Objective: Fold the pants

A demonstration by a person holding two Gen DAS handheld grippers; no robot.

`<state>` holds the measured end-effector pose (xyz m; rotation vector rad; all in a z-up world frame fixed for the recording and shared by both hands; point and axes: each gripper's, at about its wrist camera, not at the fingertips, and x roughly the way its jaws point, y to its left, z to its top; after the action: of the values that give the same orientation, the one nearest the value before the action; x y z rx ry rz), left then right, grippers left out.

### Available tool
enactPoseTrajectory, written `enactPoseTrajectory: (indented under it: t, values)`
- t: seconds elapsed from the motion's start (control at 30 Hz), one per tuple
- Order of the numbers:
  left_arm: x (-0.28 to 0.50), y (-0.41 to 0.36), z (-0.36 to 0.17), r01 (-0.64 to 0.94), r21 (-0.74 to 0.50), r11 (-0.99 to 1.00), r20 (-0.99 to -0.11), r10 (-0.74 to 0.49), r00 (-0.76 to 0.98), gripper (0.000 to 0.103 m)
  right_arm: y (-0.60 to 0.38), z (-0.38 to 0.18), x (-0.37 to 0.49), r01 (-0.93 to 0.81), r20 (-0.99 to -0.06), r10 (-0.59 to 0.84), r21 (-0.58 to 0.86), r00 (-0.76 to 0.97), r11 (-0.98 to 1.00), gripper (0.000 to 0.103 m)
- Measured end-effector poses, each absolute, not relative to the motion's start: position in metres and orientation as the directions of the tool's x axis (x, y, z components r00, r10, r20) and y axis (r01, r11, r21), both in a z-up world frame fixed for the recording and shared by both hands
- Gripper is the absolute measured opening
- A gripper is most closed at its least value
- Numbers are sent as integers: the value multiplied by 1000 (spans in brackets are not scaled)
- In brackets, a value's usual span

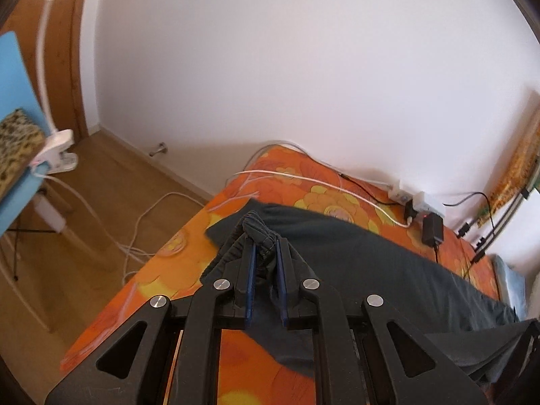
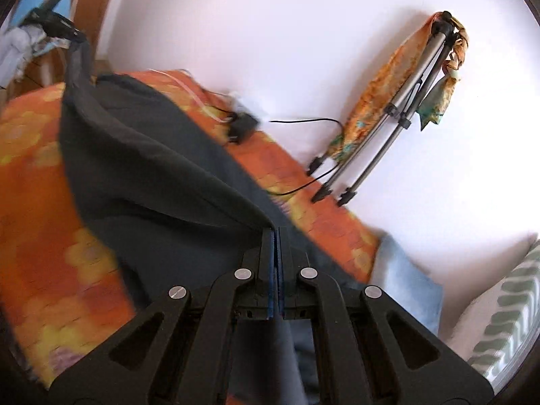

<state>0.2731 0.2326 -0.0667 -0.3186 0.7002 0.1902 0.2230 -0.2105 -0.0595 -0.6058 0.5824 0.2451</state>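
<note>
Left wrist view: the left tool (image 1: 265, 248) pinches a bunched waistband of dark pants (image 1: 354, 256), which lie along an orange flowered bed (image 1: 141, 290).

Right wrist view, blurred: the right tool (image 2: 276, 236) is pressed together on a thin fold of the pants (image 2: 141, 155), lifting it. To fold neatly, both ends should probably travel level, keeping the cloth taut and clear of the charger (image 2: 241, 128).

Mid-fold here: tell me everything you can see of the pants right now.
The pants are dark charcoal, soft matte fabric, stretched lengthwise over the orange floral bedspread. The left gripper pinches the bunched, gathered waistband; the right gripper is shut on a thin edge at the other end, lifting it into a taut ridge. The middle sags onto the bed. A black adapter lies just beyond the fabric.
</note>
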Motion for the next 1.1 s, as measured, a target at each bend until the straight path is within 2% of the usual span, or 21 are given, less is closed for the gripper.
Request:
enactPoseTrajectory:
  t: [0.23,0.53,0.67,0.73,0.8,0.93,1.1]
  values:
    - [354,222,-102,-331,-158,930,-738,112,666,10,-210,-93,309,-376,-645,-8,-455,764,807,1]
    - [416,206,-141,-345,-97,934,-803,132,582,11,-211,-152,372,-415,-759,-44,-402,649,816,1]
    - [425,206,-135,-328,-98,940,-796,124,592,20,-212,-165,383,-412,-774,-62,-402,630,818,1]
    - [420,214,-123,-311,-135,941,-774,96,626,34,-214,-169,389,-404,-779,-68,-395,623,825,1]
    - [411,223,-111,-295,-149,944,-748,87,658,39,-216,-170,393,-392,-777,-80,-401,625,828,1]
    - [385,249,-102,-278,-134,951,-730,95,677,39,-219,-171,400,-372,-771,-99,-410,629,832,1]
    - [371,264,-127,-194,-163,967,-773,-2,635,39,-219,-171,409,-347,-766,-117,-414,632,842,1]
